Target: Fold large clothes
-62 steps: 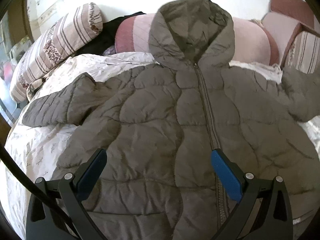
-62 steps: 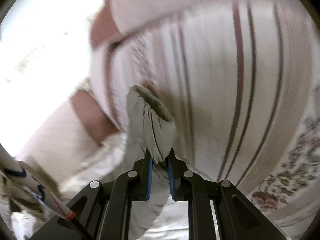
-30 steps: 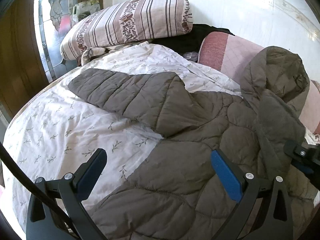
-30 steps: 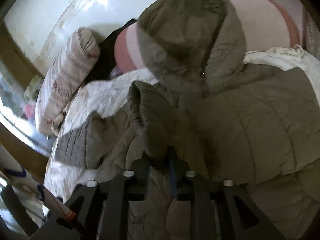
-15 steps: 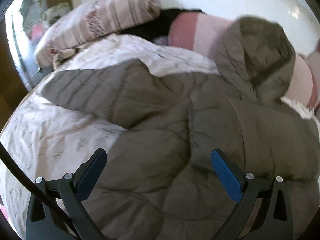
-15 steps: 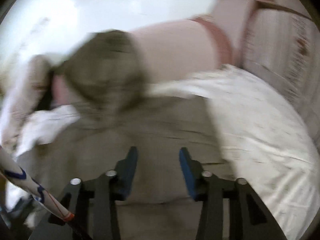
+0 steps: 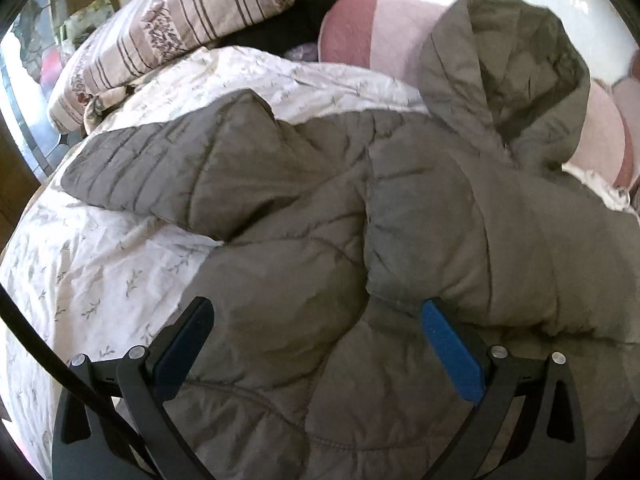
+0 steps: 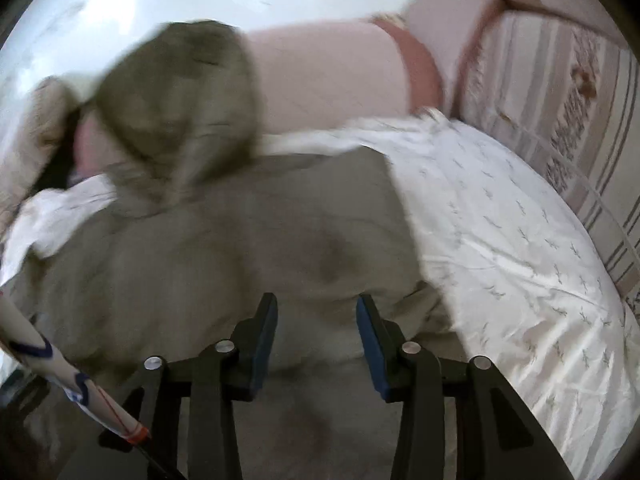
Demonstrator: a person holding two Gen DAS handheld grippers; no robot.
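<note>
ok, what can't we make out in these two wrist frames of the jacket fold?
- Jacket hem: left wrist view, cut off by the lower edge and the left gripper.
- Folded-over sleeve's cuff: neither view shows it, buried in the jacket's own folds.
- Hood detail: right wrist view, motion blur.
- Dark item behind the striped pillow: left wrist view, mostly hidden by the pillows.

My left gripper [image 7: 316, 344] has two black curved arms with flat blue pads, silver screw heads at the joints, and a black cable on its left. My right gripper [image 8: 316, 340] matches, beside a white rod with blue marks and an orange band.
</note>
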